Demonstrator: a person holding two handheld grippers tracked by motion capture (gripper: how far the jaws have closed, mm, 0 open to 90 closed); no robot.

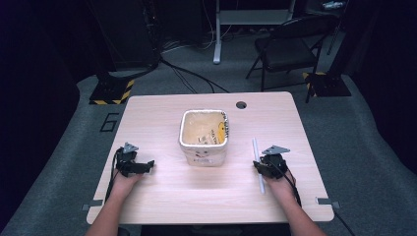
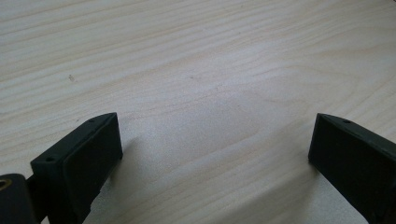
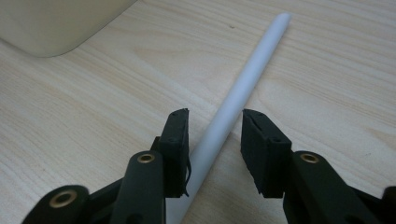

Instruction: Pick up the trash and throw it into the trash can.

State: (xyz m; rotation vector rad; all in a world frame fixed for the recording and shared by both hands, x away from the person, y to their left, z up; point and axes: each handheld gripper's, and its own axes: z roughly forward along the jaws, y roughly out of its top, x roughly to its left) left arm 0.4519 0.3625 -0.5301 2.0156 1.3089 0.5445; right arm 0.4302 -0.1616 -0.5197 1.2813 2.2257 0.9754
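A long white tube [image 1: 256, 162] lies on the wooden table [image 1: 206, 191], right of a cream square bin [image 1: 183, 132]. My right gripper [image 1: 264, 167] sits low over the tube's near half. In the right gripper view the tube [image 3: 247, 79] runs between the two black jaws of that gripper [image 3: 215, 121], with a gap still showing on the right side, so it is open. My left gripper [image 1: 147, 166] rests at the table's left, left of the bin. Its jaws stand wide apart over bare wood in the left gripper view [image 2: 215, 135].
The bin [image 3: 51, 23] holds a liner and some yellow and white scraps. A round cable hole [image 1: 241, 104] sits near the table's far edge. Beyond the table stand a black folding chair [image 1: 287, 49] and yellow-striped stand bases [image 1: 112, 91].
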